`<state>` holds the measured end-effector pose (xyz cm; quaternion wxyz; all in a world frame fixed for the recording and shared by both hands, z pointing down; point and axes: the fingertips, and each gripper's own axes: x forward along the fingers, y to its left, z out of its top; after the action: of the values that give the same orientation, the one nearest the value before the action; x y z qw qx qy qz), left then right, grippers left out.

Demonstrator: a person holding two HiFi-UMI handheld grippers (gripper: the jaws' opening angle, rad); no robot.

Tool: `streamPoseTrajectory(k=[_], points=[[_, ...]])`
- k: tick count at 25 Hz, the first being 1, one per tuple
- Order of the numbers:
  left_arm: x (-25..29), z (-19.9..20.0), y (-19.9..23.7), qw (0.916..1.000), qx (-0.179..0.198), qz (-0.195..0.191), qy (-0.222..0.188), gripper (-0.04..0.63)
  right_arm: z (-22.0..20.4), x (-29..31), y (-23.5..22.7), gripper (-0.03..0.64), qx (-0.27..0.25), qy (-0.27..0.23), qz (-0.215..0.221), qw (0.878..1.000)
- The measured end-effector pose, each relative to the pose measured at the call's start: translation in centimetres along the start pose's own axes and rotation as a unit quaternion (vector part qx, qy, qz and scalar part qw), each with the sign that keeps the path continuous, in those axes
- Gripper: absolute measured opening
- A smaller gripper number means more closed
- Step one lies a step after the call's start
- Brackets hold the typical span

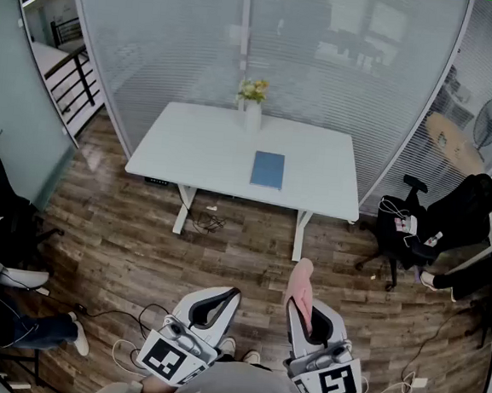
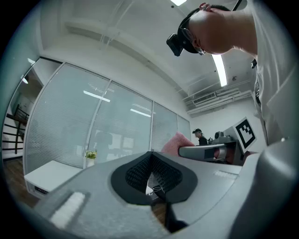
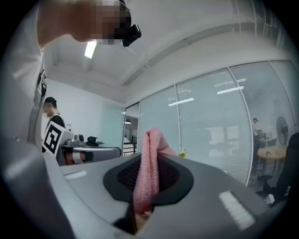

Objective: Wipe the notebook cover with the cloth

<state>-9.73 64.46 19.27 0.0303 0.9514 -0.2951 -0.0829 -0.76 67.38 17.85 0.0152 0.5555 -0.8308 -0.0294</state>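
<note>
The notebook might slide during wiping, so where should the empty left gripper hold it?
The notebook lies flat on the table, so only a thin edge can be pinched; probably take its left edge, coming from the left, leaving the cover free for the cloth.

left hand-held gripper (image 1: 234, 295): jaws together | right hand-held gripper (image 1: 298, 314): clamped on cloth (image 1: 300, 282)

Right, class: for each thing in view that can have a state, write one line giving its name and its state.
Blue rectangular notebook: closed, lying flat on the white table, untouched.
Pink knitted cloth: bunched, standing up between jaws, not on the table.
Right gripper: shut on the cloth.
Left gripper: shut, empty.
White vase of yellow flowers: upright at the table's far edge.
</note>
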Motion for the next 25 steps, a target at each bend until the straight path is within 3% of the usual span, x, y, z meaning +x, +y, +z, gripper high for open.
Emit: streamPoseTrajectory(k=[16, 25], points=[[-2.0, -1.0, 5.6, 0.9999, -0.007, 0.014, 0.004, -0.003, -1.8, 4.5, 2.1, 0.034, 0.024, -0.001, -0.008, 1.0], [1.2, -1.5, 8.2, 0.9998, -0.008, 0.019, 0.001, -0.003, -2.6, 7.7, -0.3, 0.033, 0.027, 0.001, -0.003, 1.0]])
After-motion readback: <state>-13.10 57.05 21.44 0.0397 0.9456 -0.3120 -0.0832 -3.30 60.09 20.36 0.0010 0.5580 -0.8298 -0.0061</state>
